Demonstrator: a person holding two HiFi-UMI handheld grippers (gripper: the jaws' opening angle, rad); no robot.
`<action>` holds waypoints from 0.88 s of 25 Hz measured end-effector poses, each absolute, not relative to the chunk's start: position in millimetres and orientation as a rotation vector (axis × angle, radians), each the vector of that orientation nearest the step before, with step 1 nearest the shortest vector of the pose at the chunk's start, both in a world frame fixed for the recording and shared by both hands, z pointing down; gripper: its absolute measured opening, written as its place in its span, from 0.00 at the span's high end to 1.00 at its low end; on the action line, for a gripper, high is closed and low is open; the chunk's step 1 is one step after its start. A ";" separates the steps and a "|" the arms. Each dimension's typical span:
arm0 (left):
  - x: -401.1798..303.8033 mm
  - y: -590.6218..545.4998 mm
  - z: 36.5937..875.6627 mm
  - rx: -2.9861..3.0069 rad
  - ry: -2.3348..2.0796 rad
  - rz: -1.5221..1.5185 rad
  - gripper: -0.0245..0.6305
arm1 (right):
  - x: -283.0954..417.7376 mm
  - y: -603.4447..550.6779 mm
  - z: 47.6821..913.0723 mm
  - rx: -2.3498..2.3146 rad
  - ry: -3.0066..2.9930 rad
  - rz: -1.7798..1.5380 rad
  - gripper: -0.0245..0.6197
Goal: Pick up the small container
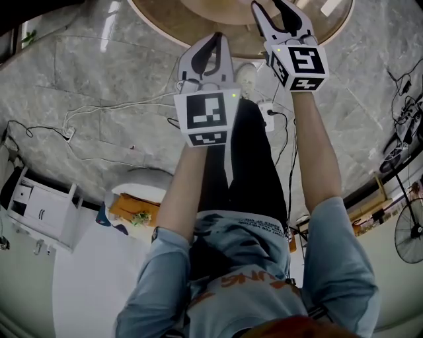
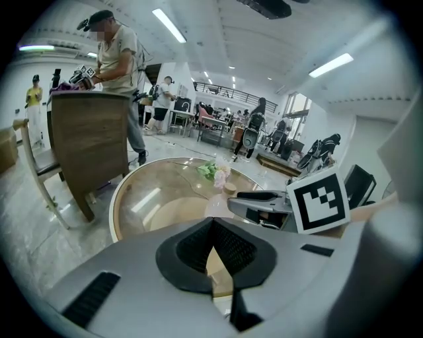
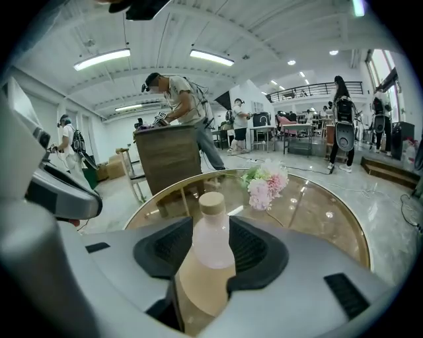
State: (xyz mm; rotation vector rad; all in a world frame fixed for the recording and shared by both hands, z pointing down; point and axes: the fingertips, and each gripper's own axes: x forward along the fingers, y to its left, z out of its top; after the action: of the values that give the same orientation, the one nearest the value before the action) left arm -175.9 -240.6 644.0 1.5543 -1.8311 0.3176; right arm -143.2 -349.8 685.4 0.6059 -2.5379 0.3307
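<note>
A small pale-pink bottle with a tan cap stands upright on the round glass table. It sits between the dark pads of my right gripper, whose jaws stand apart around it and are open. In the left gripper view the same bottle shows just ahead of the right gripper's jaws. My left gripper is shut, its pads meeting with nothing in them. In the head view the left gripper hangs at the table's near rim, and the right gripper reaches over the table, where the bottle is hidden.
A bunch of pink flowers lies on the glass beyond the bottle. A wooden chair back stands at the table's far side, with a person behind it. Cables and a power strip lie on the marble floor.
</note>
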 end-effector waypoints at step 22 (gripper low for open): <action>-167.0 -234.9 649.1 1.568 -1.792 0.344 0.93 | -175.5 -366.0 694.6 0.555 -2.616 0.192 0.64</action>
State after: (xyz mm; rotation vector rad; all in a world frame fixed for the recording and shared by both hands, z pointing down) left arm -167.0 -234.9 649.1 1.5680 -1.7924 0.3441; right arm -175.5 -366.0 694.6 0.5551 -2.6161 0.1924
